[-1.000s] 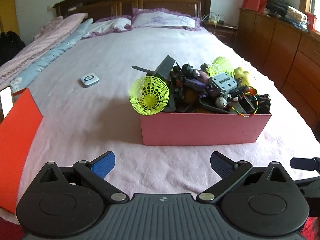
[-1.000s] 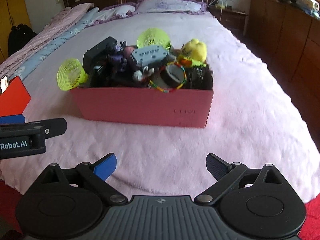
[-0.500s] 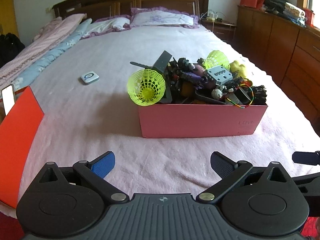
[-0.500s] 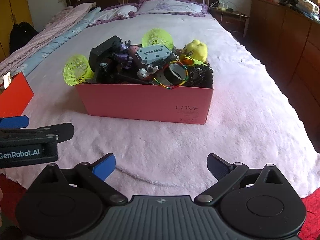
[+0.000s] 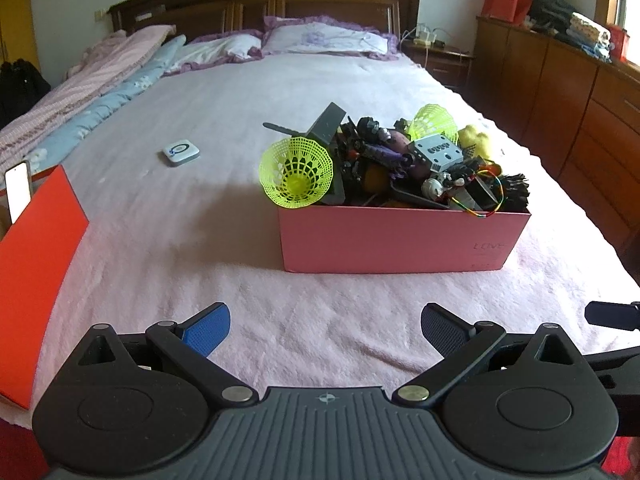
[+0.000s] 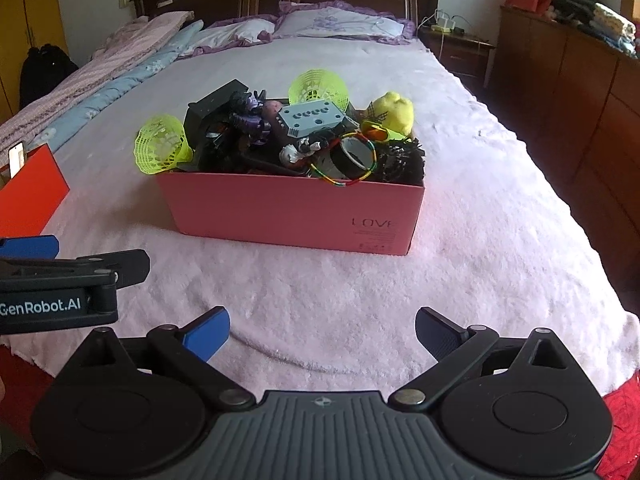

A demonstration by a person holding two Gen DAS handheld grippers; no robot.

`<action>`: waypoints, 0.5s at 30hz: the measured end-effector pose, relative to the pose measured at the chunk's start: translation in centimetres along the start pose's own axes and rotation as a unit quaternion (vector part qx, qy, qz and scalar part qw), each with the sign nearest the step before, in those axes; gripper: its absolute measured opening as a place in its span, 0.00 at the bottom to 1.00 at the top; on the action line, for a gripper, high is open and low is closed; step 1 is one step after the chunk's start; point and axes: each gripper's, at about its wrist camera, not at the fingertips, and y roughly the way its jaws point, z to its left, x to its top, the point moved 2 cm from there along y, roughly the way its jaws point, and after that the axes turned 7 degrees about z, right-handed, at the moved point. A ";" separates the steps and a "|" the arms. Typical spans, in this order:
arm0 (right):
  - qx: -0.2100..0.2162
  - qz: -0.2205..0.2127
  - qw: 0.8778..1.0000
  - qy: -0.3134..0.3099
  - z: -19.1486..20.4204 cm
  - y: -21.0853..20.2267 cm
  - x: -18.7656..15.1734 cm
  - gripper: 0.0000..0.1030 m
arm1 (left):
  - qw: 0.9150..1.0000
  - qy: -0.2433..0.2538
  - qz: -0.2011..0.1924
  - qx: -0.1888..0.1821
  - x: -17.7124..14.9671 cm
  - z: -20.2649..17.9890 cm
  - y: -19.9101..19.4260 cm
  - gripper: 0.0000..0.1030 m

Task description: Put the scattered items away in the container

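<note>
A pink box (image 5: 392, 240) stands on the pink bed cover, piled high with items; it also shows in the right wrist view (image 6: 288, 212). A yellow-green shuttlecock (image 5: 296, 172) leans over its left rim, and shows in the right wrist view (image 6: 160, 150). A second shuttlecock (image 6: 318, 88), a grey block (image 6: 310, 118), a yellow plush (image 6: 392, 114) and a tape roll (image 6: 354, 158) lie on top. My left gripper (image 5: 324, 326) is open and empty, well short of the box. My right gripper (image 6: 322, 330) is open and empty, also short of it.
A small white device (image 5: 181, 151) lies alone on the bed, left of the box. A red lid or box (image 5: 32, 272) stands at the bed's left edge with a phone (image 5: 18, 190) beside it. Pillows (image 5: 324, 38) and folded quilts lie at the headboard. Wooden cabinets (image 5: 580, 92) line the right.
Both grippers have drawn back from the box, which now looks smaller and farther. Both stay open and empty.
</note>
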 end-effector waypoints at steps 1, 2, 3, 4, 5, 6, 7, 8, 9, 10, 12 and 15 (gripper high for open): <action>0.000 0.000 1.000 -0.001 0.0 0.0 -0.1 0.97 | 1.000 0.001 -0.001 0.002 -0.1 0.0 0.0 1.00; 0.001 0.001 1.000 -0.001 0.1 0.0 -0.2 0.97 | 1.000 0.001 -0.002 0.003 -0.1 -0.1 -0.1 1.00; 0.002 0.002 1.000 -0.001 0.1 0.1 -0.2 0.97 | 1.000 0.001 -0.002 0.005 -0.2 -0.1 -0.1 1.00; 0.003 0.002 1.000 -0.001 0.2 0.1 -0.3 0.97 | 1.000 0.001 -0.002 0.005 -0.2 -0.1 -0.2 1.00; 0.004 0.003 1.000 -0.001 0.2 0.1 -0.4 0.97 | 1.000 0.001 -0.002 0.005 -0.3 -0.1 -0.2 1.00; 0.004 0.003 1.000 -0.001 0.2 0.1 -0.5 0.97 | 1.000 0.001 -0.002 0.005 -0.3 -0.2 -0.2 1.00; 0.004 0.002 1.000 0.000 0.2 0.0 -0.5 0.97 | 1.000 0.001 -0.002 0.005 -0.4 -0.2 -0.2 1.00; 0.005 0.002 1.000 0.001 0.2 0.0 -0.6 0.97 | 1.000 0.002 -0.002 0.005 -0.4 -0.3 -0.2 1.00; 0.005 0.002 1.000 0.002 0.2 -0.1 -0.6 0.97 | 1.000 0.002 -0.002 0.005 -0.5 -0.3 -0.2 1.00; 0.005 0.001 1.000 0.003 0.1 -0.1 -0.7 0.97 | 1.000 0.003 -0.001 0.004 -0.6 -0.4 -0.3 1.00; 0.006 0.001 1.000 0.004 0.1 -0.2 -0.8 0.97 | 1.000 0.004 0.000 0.004 -0.7 -0.4 -0.3 1.00; 0.006 0.000 1.000 0.005 0.1 -0.3 -0.9 0.97 | 1.000 0.005 0.002 0.006 -0.9 -0.5 -0.3 1.00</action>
